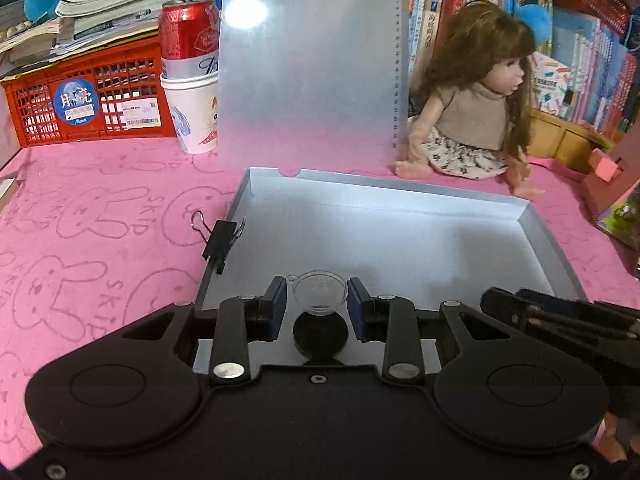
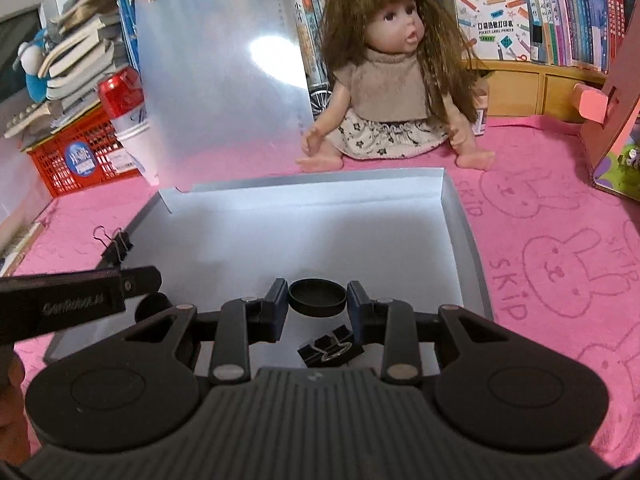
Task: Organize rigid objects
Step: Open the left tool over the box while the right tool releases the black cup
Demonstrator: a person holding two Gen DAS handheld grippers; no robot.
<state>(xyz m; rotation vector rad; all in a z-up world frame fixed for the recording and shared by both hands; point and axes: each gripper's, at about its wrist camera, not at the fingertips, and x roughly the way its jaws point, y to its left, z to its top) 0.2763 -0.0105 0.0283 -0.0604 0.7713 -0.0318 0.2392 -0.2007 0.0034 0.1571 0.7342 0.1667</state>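
Observation:
My left gripper [image 1: 317, 296] is shut on a small clear plastic cup [image 1: 319, 292] and hangs over the near left part of an open grey box [image 1: 400, 190]. A black round piece [image 1: 320, 338] shows just below the cup; I cannot tell whether it rests on the box floor. My right gripper [image 2: 318, 298] is shut on a black round cap [image 2: 318, 296] over the box [image 2: 320, 184], near its front. Black binder clips [image 2: 330, 350] lie on the box floor under the right gripper. Another black binder clip [image 1: 219, 242] [image 2: 116, 246] is clamped on the box's left wall.
The box's translucent lid [image 1: 308, 60] stands upright behind it. A doll [image 1: 472, 112] [image 2: 384, 92] sits behind the box on the pink cloth [image 1: 100, 208]. A red can [image 1: 188, 36] stands in a paper cup beside a red crate [image 1: 88, 104]. Books line the back.

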